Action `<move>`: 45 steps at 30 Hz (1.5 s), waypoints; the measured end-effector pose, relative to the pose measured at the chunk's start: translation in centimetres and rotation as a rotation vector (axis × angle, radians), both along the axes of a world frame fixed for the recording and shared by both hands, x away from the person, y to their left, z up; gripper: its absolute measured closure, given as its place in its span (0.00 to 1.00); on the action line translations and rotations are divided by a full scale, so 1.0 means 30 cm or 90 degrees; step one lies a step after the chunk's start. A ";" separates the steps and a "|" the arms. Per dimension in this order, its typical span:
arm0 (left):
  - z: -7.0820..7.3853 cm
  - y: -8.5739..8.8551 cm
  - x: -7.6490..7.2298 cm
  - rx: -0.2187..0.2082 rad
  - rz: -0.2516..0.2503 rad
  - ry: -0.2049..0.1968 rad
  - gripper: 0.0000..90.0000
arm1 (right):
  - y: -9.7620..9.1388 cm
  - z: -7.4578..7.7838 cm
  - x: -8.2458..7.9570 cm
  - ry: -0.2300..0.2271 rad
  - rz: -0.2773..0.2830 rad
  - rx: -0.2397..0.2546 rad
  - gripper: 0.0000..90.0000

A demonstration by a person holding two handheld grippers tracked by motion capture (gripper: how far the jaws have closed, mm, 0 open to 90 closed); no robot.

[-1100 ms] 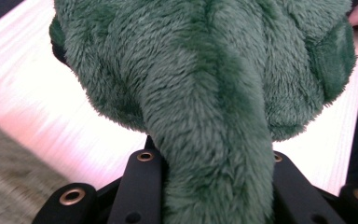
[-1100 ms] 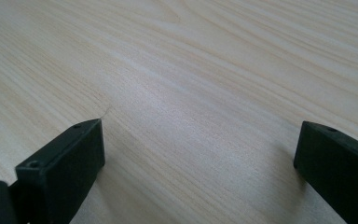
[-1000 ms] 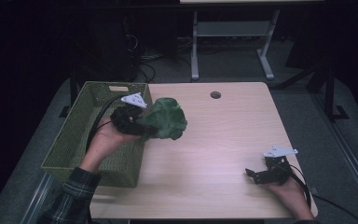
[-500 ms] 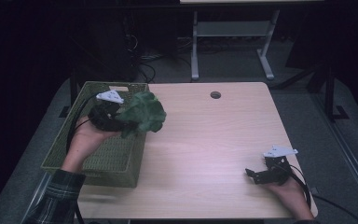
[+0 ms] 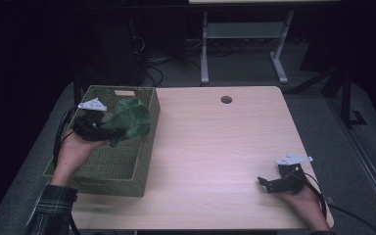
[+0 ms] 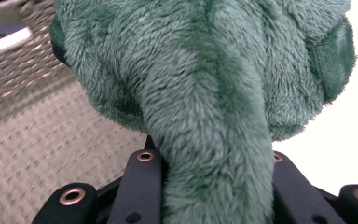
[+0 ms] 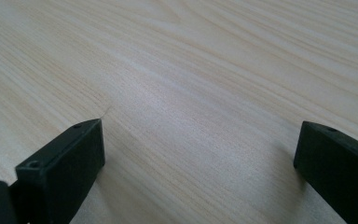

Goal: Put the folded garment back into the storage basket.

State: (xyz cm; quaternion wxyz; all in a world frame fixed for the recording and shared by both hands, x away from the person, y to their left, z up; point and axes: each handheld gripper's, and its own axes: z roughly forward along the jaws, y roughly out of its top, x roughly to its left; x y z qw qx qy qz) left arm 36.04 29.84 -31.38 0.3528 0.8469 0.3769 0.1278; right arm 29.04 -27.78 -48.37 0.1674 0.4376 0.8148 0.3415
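A green plush toy [image 5: 129, 120] hangs over the woven olive basket [image 5: 127, 171] at the table's left. My left gripper [image 5: 108, 132] is shut on it, above the basket's inside. In the left gripper view the furry toy [image 6: 214, 93] bulges out between the two black jaws, with the basket's weave [image 6: 37, 135] behind it. My right gripper [image 5: 265, 182] rests on the wooden table [image 5: 215, 147] near the front right corner, held by a hand. Its jaws stand wide open over bare wood [image 7: 191, 93], nothing between them.
A round cable hole [image 5: 226, 100] sits near the table's far edge. A white metal stand [image 5: 240, 44] and cables are on the dark floor behind. The basket's right wall [image 5: 149, 142] borders the open tabletop.
My left gripper has carried the plush toy leftward from beside the basket's right rim to over its inside, slightly lower. The right gripper has stayed put.
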 end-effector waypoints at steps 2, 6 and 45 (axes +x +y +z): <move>-0.024 0.026 0.004 0.004 0.015 0.003 0.80 | 0.000 0.000 0.000 0.000 0.000 0.000 0.02; -0.064 0.070 0.017 0.011 0.042 0.013 0.80 | 0.000 0.000 0.000 0.001 0.000 0.000 0.02; -0.311 0.115 0.103 0.108 0.075 0.114 0.46 | 0.000 0.000 0.000 0.001 -0.001 0.001 0.02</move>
